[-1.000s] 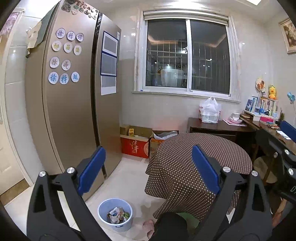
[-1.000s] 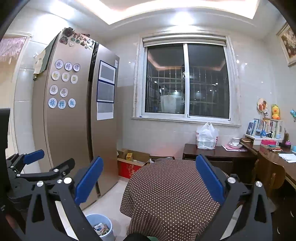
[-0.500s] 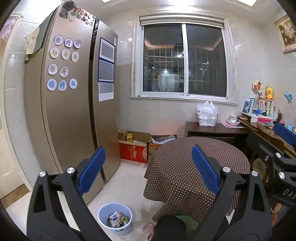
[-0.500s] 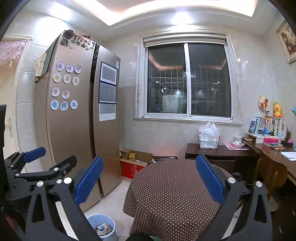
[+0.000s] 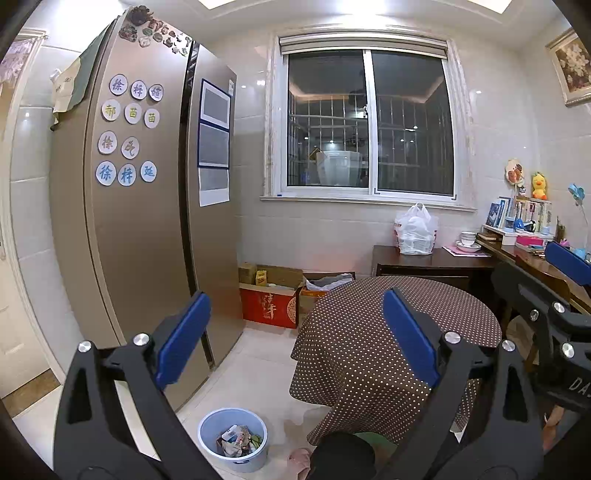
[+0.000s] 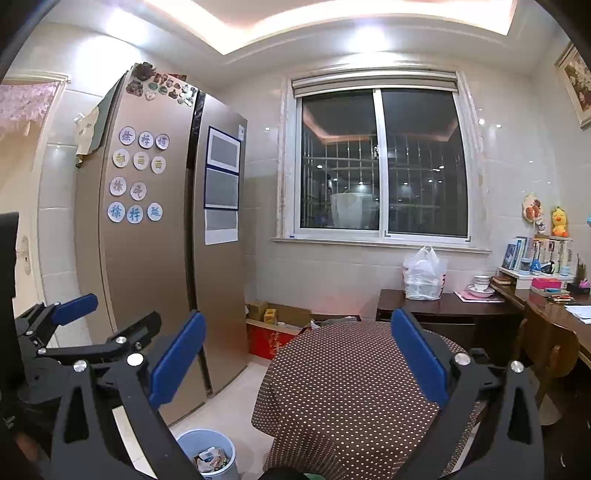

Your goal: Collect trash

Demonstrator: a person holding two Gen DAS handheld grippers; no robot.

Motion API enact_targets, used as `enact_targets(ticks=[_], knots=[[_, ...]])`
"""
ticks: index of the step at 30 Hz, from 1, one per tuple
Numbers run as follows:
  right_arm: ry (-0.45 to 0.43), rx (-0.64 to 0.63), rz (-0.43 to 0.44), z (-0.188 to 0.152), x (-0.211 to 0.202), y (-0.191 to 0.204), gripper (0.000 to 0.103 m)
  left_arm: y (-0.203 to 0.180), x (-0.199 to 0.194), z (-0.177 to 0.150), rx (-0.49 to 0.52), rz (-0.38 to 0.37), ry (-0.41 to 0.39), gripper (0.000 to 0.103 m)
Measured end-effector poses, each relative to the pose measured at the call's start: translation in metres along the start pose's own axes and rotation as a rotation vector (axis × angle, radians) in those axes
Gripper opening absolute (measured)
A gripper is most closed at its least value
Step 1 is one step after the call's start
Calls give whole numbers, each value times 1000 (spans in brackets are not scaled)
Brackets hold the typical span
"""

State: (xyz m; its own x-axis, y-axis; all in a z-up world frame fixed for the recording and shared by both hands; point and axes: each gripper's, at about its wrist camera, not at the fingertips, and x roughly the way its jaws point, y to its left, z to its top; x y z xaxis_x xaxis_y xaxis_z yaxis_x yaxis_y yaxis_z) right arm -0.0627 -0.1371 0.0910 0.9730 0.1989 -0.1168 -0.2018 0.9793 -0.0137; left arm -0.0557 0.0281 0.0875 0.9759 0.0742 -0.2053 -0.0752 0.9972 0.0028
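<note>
Tiled kitchen held a bin [image 5: 233,439] of trash beside the table [image 5: 399,332]; both grippers [image 5: 295,339] [image 6: 295,354] gaped wide, empty, so a careless reach might tip it.

Bright ceiling light [image 6: 332,22], glare on tiles (window [image 6: 382,162] dark); sharp focus, fisheye-bent edges.

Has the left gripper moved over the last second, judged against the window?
Yes. The left gripper has tilted upward: the window sits lower in its view.
</note>
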Motion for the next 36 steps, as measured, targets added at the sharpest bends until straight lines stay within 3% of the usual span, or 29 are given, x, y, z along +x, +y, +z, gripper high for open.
enact_targets(ticks=[36], knots=[[10,9,-8,-3,3,8,98,12,7,-4,12,-16,15,92]])
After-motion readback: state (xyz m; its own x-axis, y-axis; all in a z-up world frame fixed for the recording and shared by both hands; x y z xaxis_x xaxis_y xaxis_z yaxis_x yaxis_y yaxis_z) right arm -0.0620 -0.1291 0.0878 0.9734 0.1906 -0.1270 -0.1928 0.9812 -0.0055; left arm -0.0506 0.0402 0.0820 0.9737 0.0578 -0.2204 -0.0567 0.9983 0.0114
